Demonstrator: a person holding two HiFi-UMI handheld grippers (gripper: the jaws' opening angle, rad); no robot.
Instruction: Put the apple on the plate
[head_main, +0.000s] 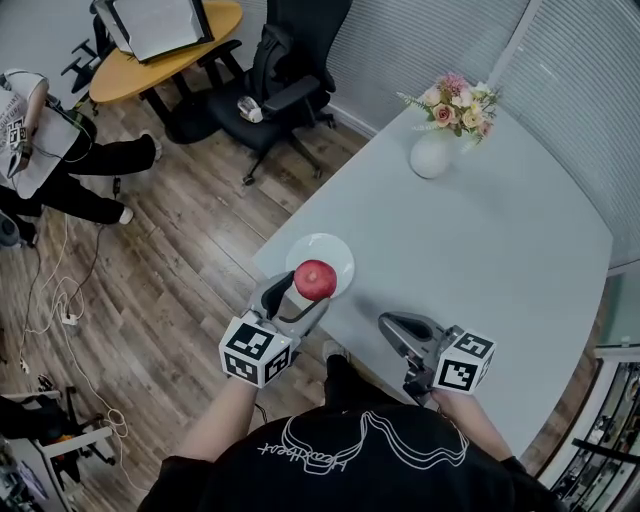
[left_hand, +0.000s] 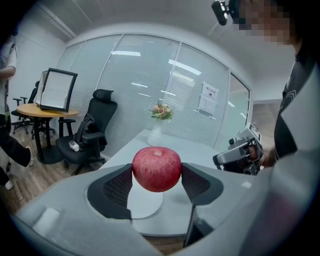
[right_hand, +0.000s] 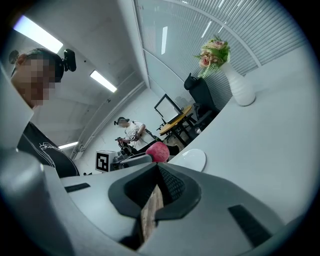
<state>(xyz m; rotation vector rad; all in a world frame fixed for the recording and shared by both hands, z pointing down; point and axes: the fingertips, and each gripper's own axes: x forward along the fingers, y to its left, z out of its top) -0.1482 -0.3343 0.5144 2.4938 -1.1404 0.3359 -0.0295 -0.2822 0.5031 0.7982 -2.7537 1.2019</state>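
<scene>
A red apple (head_main: 315, 280) is held in my left gripper (head_main: 300, 288), which is shut on it just above the near edge of the white plate (head_main: 332, 252). In the left gripper view the apple (left_hand: 156, 169) sits between the two dark pads, with the plate (left_hand: 145, 202) below and beyond it. My right gripper (head_main: 398, 338) rests over the table's near edge, to the right of the plate, its jaws shut with nothing between them. From the right gripper view the apple (right_hand: 158, 151) and plate (right_hand: 190, 160) show to the left.
A white vase of flowers (head_main: 436, 145) stands at the far side of the pale table (head_main: 500, 270). A black office chair (head_main: 275, 85) and a round wooden table (head_main: 150, 55) stand on the wood floor to the left. A person (head_main: 45, 150) sits far left.
</scene>
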